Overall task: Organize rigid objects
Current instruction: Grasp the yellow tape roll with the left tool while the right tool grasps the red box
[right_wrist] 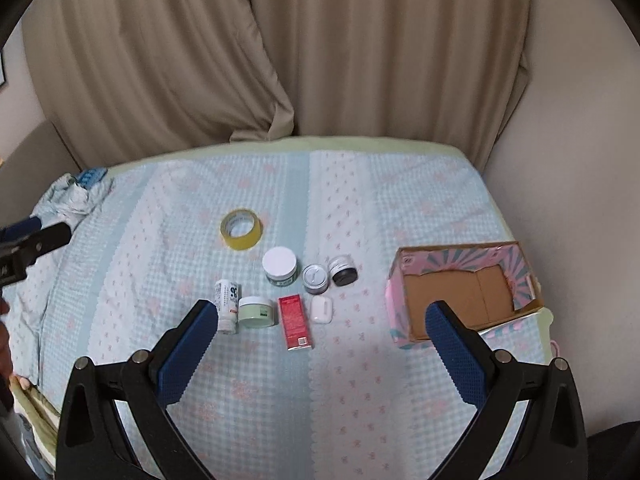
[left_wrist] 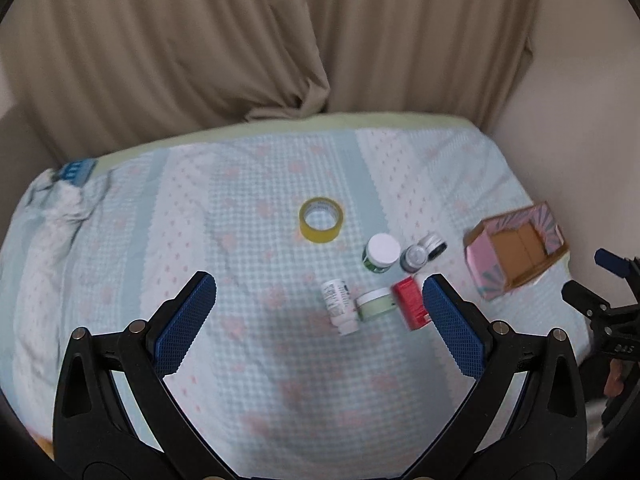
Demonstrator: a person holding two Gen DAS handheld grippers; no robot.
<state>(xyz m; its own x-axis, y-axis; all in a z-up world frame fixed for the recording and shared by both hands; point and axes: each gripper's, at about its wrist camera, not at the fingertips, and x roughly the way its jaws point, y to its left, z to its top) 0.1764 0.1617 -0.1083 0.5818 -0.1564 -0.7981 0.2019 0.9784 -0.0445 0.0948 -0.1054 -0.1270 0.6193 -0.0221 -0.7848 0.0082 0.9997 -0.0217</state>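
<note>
Both blue-padded black grippers, left [left_wrist: 318,300] and right [right_wrist: 322,330], spread wide and holding nothing above the pale checked bedspread [right_wrist: 360,400], with small jars, a red carton [right_wrist: 295,322] and a yellow tape roll [right_wrist: 241,228] left of the open pink cardboard box [right_wrist: 464,292].

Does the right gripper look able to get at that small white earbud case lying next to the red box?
Probably yes. The right gripper hangs open above the small white earbud case, nothing lies over it; only the flat red box sits close alongside.
</note>
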